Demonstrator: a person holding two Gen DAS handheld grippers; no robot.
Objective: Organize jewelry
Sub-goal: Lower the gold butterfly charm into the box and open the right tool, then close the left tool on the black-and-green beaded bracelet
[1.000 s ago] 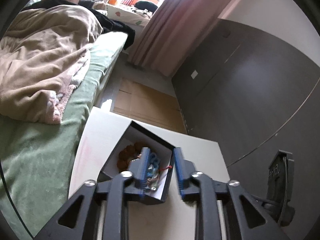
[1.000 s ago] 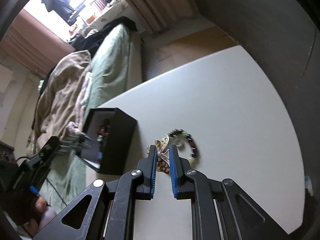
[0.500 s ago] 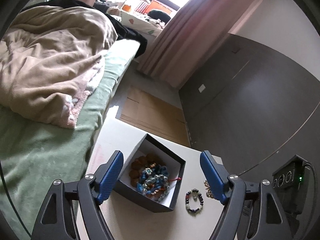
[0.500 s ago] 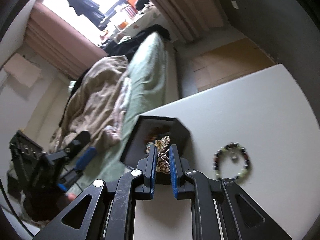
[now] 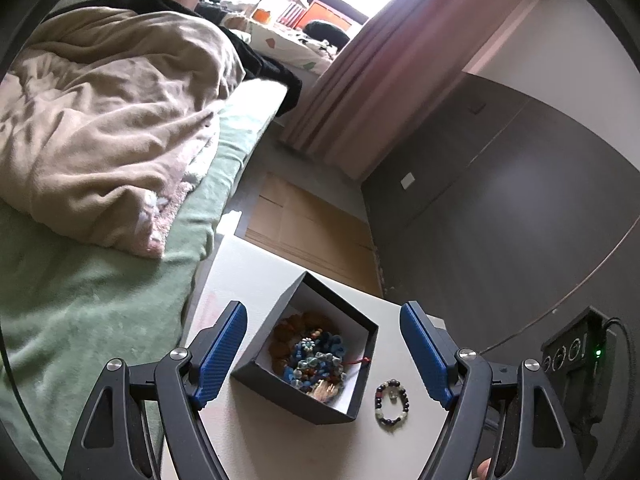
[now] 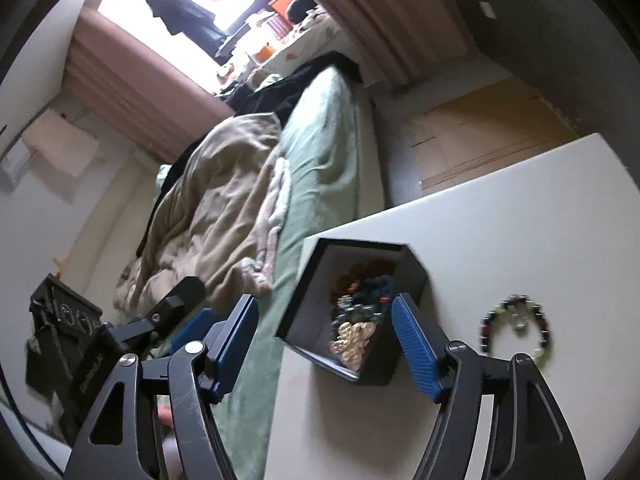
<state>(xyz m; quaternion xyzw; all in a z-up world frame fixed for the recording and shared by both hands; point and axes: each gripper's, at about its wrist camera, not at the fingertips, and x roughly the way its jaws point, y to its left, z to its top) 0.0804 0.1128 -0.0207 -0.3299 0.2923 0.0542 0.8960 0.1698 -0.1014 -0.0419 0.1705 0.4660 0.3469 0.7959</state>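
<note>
Black box heaped with blue, brown, gold jewelry, beaded bracelet beside it, left gripper wide, right gripper opening, empty

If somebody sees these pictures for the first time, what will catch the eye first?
Probably the black box in the middle of the white table, full of blue, brown and gold jewelry. Next, a dark bead bracelet lying alone on the table beside the box. Behind, a crumpled beige blanket covers the green bed.
</note>
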